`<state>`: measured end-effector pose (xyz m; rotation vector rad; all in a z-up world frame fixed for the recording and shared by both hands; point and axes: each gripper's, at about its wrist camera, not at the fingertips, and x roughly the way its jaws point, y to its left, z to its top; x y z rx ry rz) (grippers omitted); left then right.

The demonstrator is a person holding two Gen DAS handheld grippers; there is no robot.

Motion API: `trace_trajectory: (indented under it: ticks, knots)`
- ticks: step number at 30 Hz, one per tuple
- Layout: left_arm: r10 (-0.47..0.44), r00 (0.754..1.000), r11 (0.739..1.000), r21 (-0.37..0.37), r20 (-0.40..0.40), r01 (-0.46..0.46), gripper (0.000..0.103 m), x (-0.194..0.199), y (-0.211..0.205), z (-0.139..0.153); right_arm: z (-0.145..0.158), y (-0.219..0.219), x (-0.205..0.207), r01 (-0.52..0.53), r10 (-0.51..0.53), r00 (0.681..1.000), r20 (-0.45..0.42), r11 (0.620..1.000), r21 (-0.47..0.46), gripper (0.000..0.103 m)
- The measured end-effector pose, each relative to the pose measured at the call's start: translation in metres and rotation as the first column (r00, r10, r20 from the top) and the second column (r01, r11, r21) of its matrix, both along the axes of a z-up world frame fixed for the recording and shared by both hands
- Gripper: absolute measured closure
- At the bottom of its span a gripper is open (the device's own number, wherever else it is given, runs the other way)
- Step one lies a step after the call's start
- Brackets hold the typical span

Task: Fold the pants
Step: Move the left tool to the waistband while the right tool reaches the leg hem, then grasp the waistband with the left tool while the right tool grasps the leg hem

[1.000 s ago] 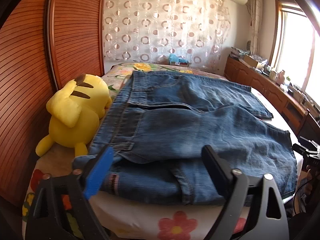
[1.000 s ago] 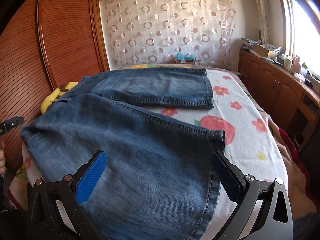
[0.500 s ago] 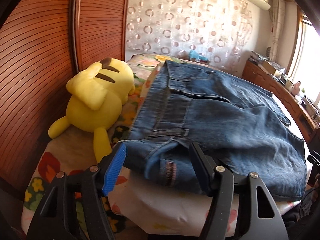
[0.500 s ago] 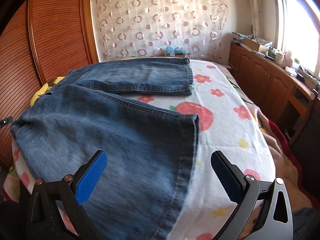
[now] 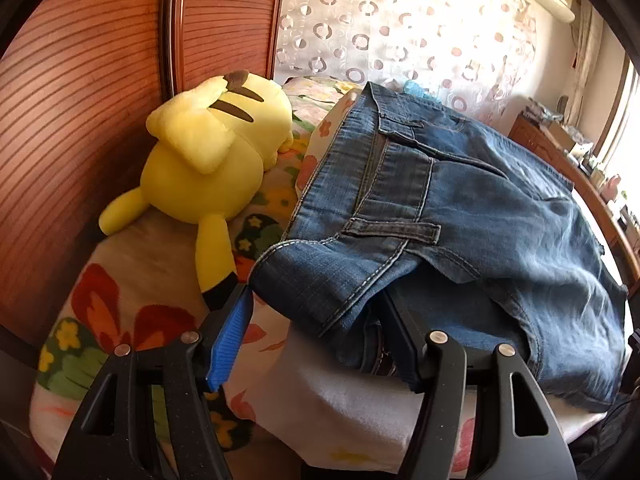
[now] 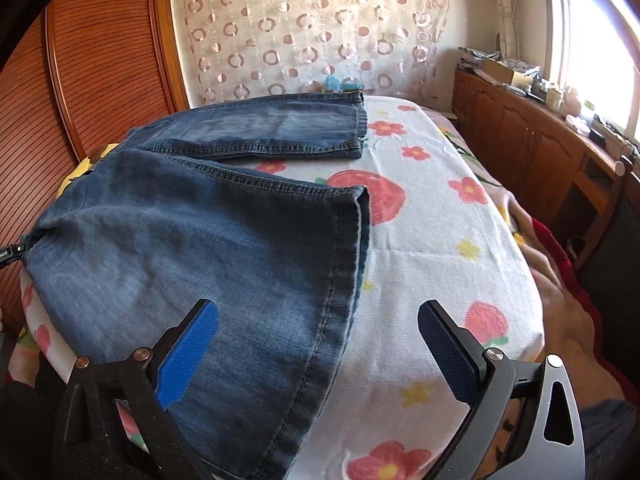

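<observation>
Blue denim pants [image 5: 460,216] lie spread on a floral bed [image 5: 132,264], waistband to the left, both legs running right. My left gripper [image 5: 316,320] is open, its fingers astride the near waistband corner [image 5: 320,280], which is raised and folded over. In the right wrist view the near leg [image 6: 208,248] and far leg [image 6: 272,128] lie flat. My right gripper [image 6: 320,344] is open just above the near leg's hem [image 6: 344,264], at the bed's front edge.
A yellow plush toy [image 5: 208,152] lies on the bed by the waistband, against a brown slatted wardrobe [image 5: 80,80]. A wooden cabinet [image 6: 540,152] runs along the right wall under a window. A patterned curtain [image 6: 312,40] hangs behind the bed.
My left gripper has moved left and closer to the waistband corner, and its fingers have narrowed around it. My right gripper has shifted right along the near leg toward the hem.
</observation>
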<state>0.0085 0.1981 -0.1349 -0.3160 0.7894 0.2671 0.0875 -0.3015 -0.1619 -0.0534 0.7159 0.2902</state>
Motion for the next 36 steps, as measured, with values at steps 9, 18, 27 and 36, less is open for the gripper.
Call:
trace_trajectory:
  ticks: [9, 18, 27, 36]
  knots:
    - [-0.039, 0.997, 0.998, 0.046, 0.072, 0.035, 0.083, -0.003, -0.015, 0.023, -0.001, 0.003, -0.008, -0.029, 0.029, 0.999, -0.038, 1.0, -0.007, 0.009]
    - [-0.095, 0.981, 0.993, 0.087, 0.17, 0.081, 0.088, 0.001, -0.031, 0.069, 0.004, 0.005, 0.001, -0.056, 0.055, 0.998, -0.041, 0.998, -0.02, 0.021]
    - [-0.191, 0.948, 0.975, 0.156, 0.253, 0.155, 0.09, 0.022, -0.057, 0.113, 0.009, 0.005, 0.0, -0.079, 0.078, 0.996, -0.038, 0.996, -0.029, 0.072]
    - [-0.245, 0.914, 0.962, 0.194, 0.324, 0.19, 0.09, 0.05, -0.074, 0.147, 0.036, -0.004, 0.002, -0.154, 0.153, 0.988, 0.032, 0.987, 0.04, 0.094]
